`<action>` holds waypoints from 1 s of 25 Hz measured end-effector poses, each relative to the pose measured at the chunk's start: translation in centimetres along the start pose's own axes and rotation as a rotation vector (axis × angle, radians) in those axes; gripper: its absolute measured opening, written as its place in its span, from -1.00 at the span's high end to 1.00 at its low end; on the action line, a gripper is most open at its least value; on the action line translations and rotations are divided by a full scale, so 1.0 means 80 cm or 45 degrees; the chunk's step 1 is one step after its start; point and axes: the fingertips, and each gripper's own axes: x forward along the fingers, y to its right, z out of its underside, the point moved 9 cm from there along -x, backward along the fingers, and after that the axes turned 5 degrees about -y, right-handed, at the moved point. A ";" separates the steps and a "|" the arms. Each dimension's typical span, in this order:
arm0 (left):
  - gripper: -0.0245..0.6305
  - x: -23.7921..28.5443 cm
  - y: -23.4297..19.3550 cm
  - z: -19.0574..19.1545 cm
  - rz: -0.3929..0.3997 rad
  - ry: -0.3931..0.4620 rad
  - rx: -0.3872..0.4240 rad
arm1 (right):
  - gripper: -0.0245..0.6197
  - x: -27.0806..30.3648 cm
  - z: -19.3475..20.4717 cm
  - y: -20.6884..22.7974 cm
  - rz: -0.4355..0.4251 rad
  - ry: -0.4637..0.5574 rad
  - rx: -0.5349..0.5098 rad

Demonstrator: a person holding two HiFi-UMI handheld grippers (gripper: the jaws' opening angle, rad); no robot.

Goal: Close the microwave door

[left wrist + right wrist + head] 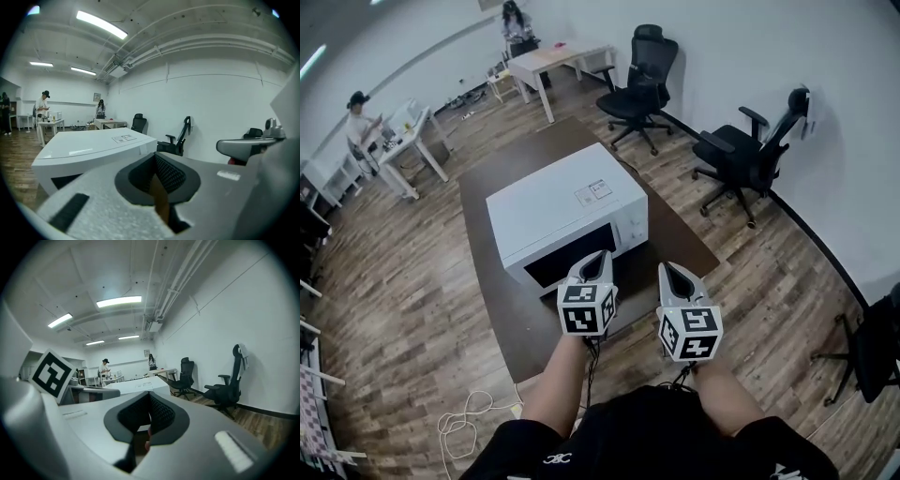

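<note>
A white microwave (567,211) stands on a dark brown table (502,178). Its dark-windowed door (579,260) lies flush with the front. Both grippers hover side by side just in front of that door, apart from it. My left gripper (600,255) is shut with nothing between its jaws. My right gripper (670,270), a little to the right, is also shut and empty. The left gripper view looks over the shut left gripper (155,158) at the microwave's top (93,147). Past the shut right gripper (149,398), the right gripper view catches the microwave (140,385) further off.
Two black office chairs (642,80) (750,155) stand beyond the table by the white wall, and a third chair (872,347) at the right. White desks (553,61) with people at them are at the back left. A white cable (469,412) lies on the wooden floor.
</note>
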 end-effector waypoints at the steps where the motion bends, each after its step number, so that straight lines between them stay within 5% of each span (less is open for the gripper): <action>1: 0.90 -0.012 0.000 -0.002 -0.002 0.011 -0.006 | 0.90 0.000 -0.004 -0.007 -0.010 0.015 0.006; 10: 0.90 -0.097 -0.020 -0.003 -0.062 0.108 -0.006 | 0.90 0.016 -0.013 -0.076 -0.141 0.021 -0.089; 25: 0.89 -0.122 -0.042 0.009 -0.068 0.053 0.008 | 0.90 0.022 -0.005 -0.121 -0.171 0.003 -0.093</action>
